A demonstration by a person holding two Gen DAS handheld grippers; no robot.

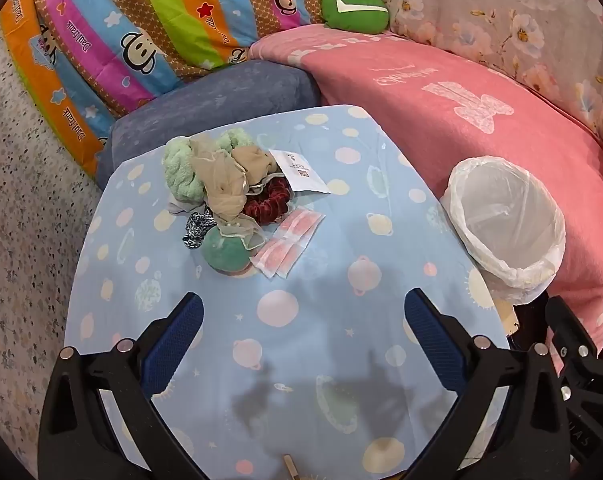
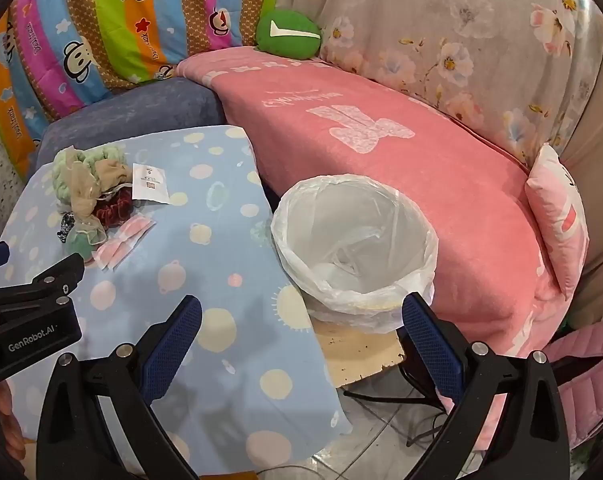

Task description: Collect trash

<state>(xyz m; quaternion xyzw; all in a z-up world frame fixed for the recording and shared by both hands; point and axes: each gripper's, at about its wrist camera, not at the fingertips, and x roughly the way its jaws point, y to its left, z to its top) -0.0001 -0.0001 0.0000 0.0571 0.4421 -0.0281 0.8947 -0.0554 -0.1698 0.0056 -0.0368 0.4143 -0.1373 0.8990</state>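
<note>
Both grippers hang over a table draped in a blue spotted cloth (image 1: 341,216). The left gripper (image 1: 303,320) fills the bottom of its own view, jaws spread wide, with nothing between the blue pads. The right gripper (image 2: 301,320) is spread the same way and also holds nothing; its right finger shows in front of the bin's near rim.

The trash sits left of centre in the left view and at the middle left of the right view. It is a heap of hair ties (image 1: 217,184), green, beige and dark red, with a green ball (image 1: 226,252) at the near edge. A white slip (image 1: 299,170) lies touching the heap's far right side. Pink packets (image 1: 289,242) lie just right of the ball.

The bin (image 1: 509,216), lined with a clear bag, stands at the table's right edge, well apart from the heap. In the right view it sits at centre, on a bare board (image 2: 361,354), against a pink blanket (image 2: 421,168). A green cushion (image 2: 287,32) rests at the top, beside a striped cartoon quilt (image 2: 101,40).
</note>
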